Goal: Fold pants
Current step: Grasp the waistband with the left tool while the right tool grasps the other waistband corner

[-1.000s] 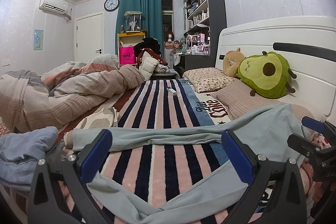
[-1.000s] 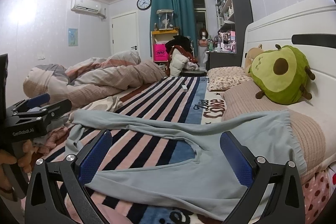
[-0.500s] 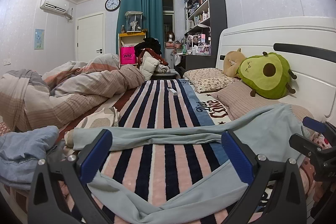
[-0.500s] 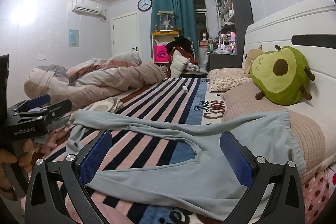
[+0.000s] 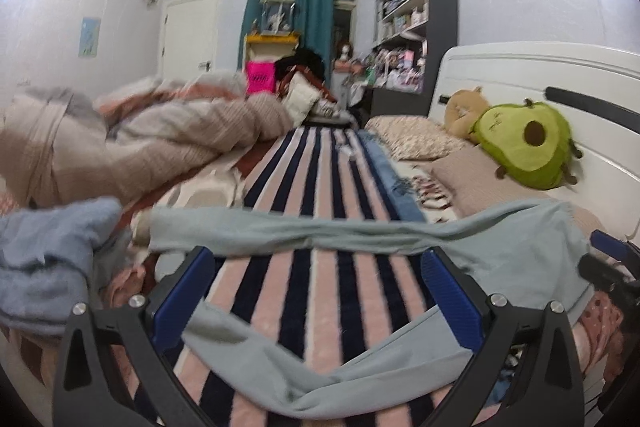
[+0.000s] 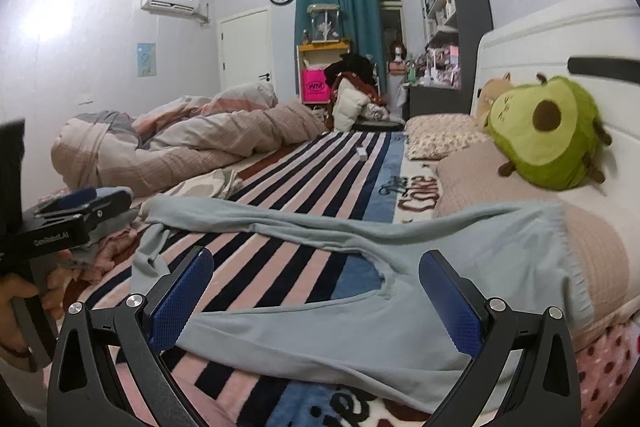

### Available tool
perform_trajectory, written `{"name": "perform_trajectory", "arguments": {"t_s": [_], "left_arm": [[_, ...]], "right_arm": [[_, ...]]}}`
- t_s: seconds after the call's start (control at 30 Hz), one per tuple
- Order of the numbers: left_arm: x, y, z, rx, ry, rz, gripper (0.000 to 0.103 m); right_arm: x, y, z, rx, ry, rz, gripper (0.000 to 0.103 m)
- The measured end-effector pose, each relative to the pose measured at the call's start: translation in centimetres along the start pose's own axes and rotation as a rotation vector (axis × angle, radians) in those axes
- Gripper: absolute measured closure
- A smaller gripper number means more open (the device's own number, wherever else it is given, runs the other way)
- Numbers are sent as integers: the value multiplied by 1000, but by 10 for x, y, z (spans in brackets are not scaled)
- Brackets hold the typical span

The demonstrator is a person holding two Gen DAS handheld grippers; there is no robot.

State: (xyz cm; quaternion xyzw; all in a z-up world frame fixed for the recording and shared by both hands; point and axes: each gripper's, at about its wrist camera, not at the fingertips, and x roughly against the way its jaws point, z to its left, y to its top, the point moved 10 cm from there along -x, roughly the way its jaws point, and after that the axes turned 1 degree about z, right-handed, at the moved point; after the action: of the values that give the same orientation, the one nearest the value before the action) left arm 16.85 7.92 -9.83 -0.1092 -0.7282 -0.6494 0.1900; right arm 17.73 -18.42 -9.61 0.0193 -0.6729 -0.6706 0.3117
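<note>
Pale grey-green cotton pants (image 6: 360, 307) lie spread on the striped pink, white and navy plush blanket (image 6: 304, 187), legs splayed in a V toward nine o'clock and waistband at three o'clock, draped up onto a beige ribbed pillow (image 6: 472, 179). Both tools are released: the left gripper (image 5: 316, 291) hangs with its blue pads wide apart above the leg ends, and the right gripper (image 6: 312, 291) is likewise spread open over the crotch and near leg, neither touching cloth. At nine o'clock a rumpled beige-and-pink striped duvet (image 6: 192, 147) and a heap of blue and pink clothes (image 5: 48, 259) crowd the leg ends. At two o'clock a green avocado plush toy (image 6: 548, 131) leans on the white headboard (image 6: 520, 39). A small white object (image 6: 361, 151) sits at twelve o'clock on otherwise open blanket. The near bed edge runs just under the pants.
</note>
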Motion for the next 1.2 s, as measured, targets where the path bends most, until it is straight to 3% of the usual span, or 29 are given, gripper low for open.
{"name": "perform_trajectory", "arguments": {"t_s": [0.23, 0.37, 0.57, 0.63, 0.7, 0.73, 0.77, 0.8, 0.87, 1.1, 1.2], "left_arm": [[-55, -68, 67, 45, 149, 202, 3], [-80, -104, 89, 102, 144, 303, 25], [-110, -116, 101, 153, 163, 329, 31], [-120, -113, 106, 175, 179, 335, 44], [-125, -112, 112, 168, 201, 344, 64], [-127, -113, 118, 147, 241, 356, 72], [-127, -115, 124, 140, 273, 365, 89], [-124, -117, 132, 148, 302, 371, 92], [-114, -119, 145, 167, 331, 366, 97], [-68, -136, 184, 138, 501, 364, 97], [-60, -147, 193, 164, 491, 380, 96]], "right_arm": [[-52, -47, -20, -54, 10, 121, 1], [-68, -68, -33, -74, 2, 165, 1], [-83, -85, -43, -103, 7, 206, 1], [-86, -88, -44, -102, 6, 213, 1], [-86, -89, -45, -107, 6, 215, 1], [-86, -90, -47, -111, 5, 216, 1], [-86, -91, -48, -114, 3, 216, 1], [-86, -92, -50, -116, -1, 216, 1], [-84, -93, -53, -121, -10, 218, 1], [-71, -96, -75, -122, -88, 228, 1], [-62, -99, -94, -130, -154, 240, 1]]}}
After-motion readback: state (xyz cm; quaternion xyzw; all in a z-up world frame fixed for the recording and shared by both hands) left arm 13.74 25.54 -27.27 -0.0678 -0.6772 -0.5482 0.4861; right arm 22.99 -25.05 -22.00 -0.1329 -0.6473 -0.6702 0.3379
